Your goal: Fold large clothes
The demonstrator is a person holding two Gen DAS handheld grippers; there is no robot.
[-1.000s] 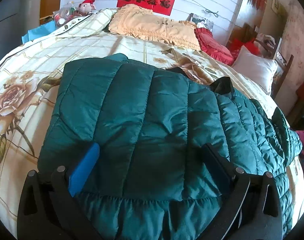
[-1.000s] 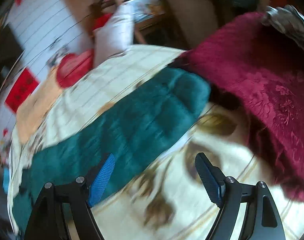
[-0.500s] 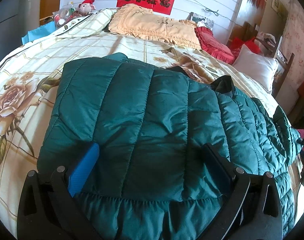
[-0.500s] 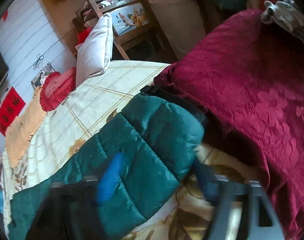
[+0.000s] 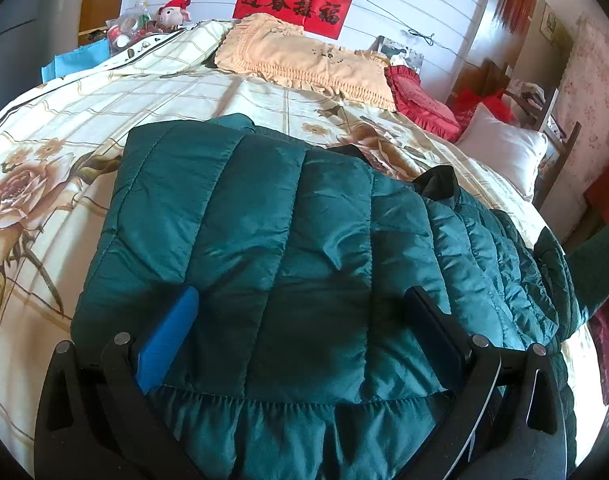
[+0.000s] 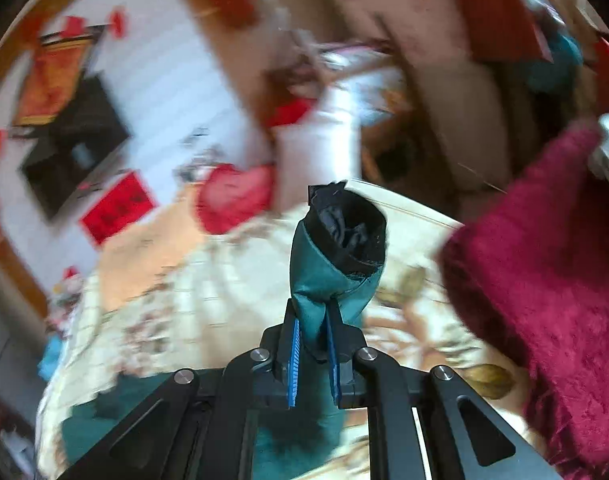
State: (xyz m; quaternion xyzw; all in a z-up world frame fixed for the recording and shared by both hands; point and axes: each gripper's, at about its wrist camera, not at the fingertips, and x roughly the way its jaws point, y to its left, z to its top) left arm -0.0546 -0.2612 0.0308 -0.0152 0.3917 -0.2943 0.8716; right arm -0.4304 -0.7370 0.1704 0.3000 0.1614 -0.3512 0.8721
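Note:
A dark green quilted puffer jacket (image 5: 272, 240) lies spread on the floral bedspread (image 5: 44, 160). My left gripper (image 5: 300, 332) is open, its fingers wide apart and resting on the jacket near its gathered hem. My right gripper (image 6: 314, 356) is shut on the jacket's sleeve (image 6: 328, 272) and holds it up above the bed; the black-lined cuff (image 6: 348, 232) stands open above the fingers. In the left wrist view the lifted sleeve (image 5: 596, 264) shows at the far right edge.
A peach pillow (image 5: 304, 56), a red cushion (image 5: 420, 104) and a white pillow (image 5: 504, 152) lie at the head and right side. A crimson blanket (image 6: 544, 280) covers the bed's right part. Clutter and a plush toy (image 5: 172, 12) sit at the back left.
My right gripper moved onto the sleeve end, closed on it and lifted it off the bed. The left gripper has stayed open on the jacket.

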